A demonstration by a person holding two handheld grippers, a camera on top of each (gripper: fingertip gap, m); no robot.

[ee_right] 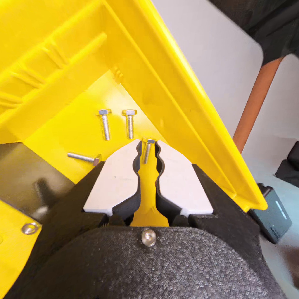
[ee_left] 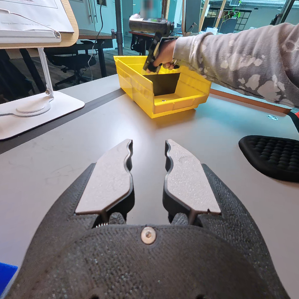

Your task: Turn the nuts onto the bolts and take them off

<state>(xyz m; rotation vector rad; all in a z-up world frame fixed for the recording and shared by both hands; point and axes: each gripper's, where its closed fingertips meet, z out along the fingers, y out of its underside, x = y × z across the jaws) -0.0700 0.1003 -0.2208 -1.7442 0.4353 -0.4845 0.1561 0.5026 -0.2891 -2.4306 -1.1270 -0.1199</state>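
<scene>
Reaching into yellow bin, right gripper straddling bolt

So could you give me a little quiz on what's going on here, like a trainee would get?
1. In the right wrist view, how many bolts lie in the corner of the yellow bin?
2. True or false: the left tool is holding a nut.
3. Where is the right tool?
A) resting on a black pad
B) inside the yellow bin, with a bolt between its fingers
C) clamped on a white stand

Key:
1. Four: three lie loose and one is between the right tool's fingers.
2. False: it is open and empty above the table.
3. B
</scene>
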